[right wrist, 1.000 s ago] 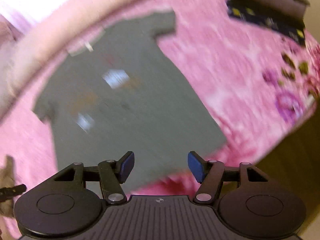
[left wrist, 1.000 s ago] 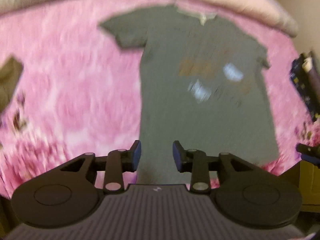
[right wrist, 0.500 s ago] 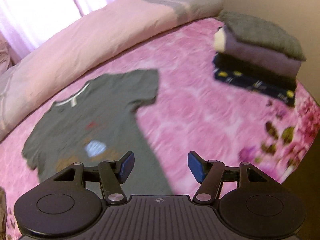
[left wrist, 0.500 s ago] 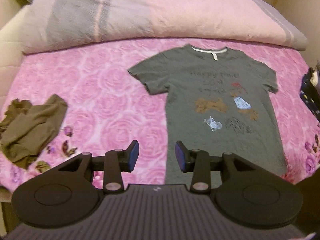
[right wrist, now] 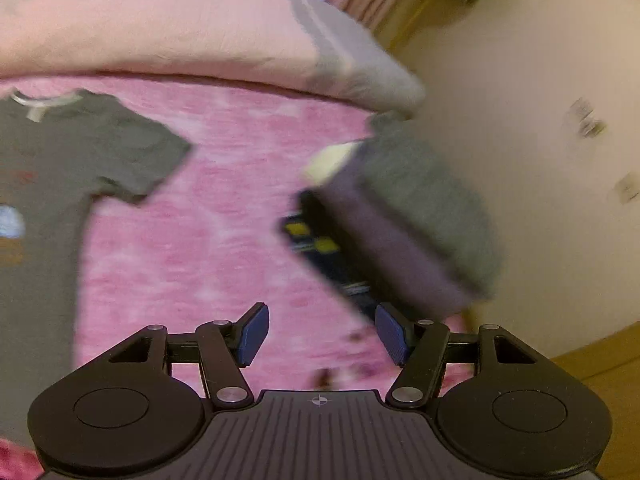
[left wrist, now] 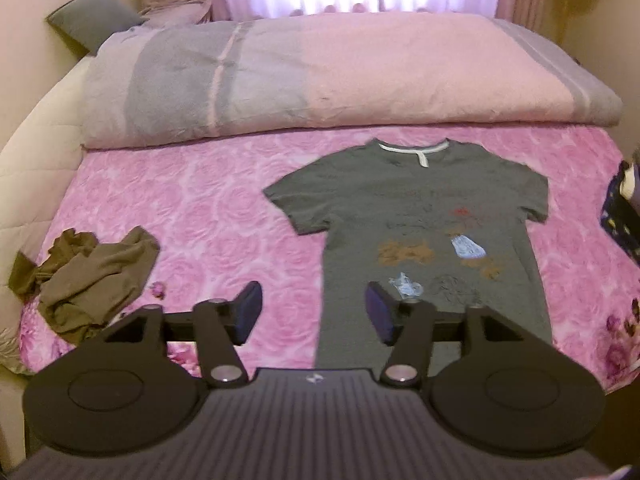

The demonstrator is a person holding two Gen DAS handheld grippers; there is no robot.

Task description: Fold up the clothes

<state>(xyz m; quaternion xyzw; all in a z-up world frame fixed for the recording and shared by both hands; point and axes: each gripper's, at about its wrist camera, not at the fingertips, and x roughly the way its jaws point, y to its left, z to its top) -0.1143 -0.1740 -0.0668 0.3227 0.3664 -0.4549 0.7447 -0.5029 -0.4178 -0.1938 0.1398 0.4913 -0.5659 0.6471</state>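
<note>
Matt grey cloth T-shirt lies on a pink quilted bedspread; beside it, crumpled olive cloth; behind, a fleecy blanket.

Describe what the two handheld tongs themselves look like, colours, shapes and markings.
The left tongs and right tongs look identical: matte black bodies with a ribbed grey centre plate bearing a small crosshair mark, two round black discs at the sides, black link arms with silver pivot pins, and blue ribbed pads on the fingertips. No cables or sleeves show.
</note>
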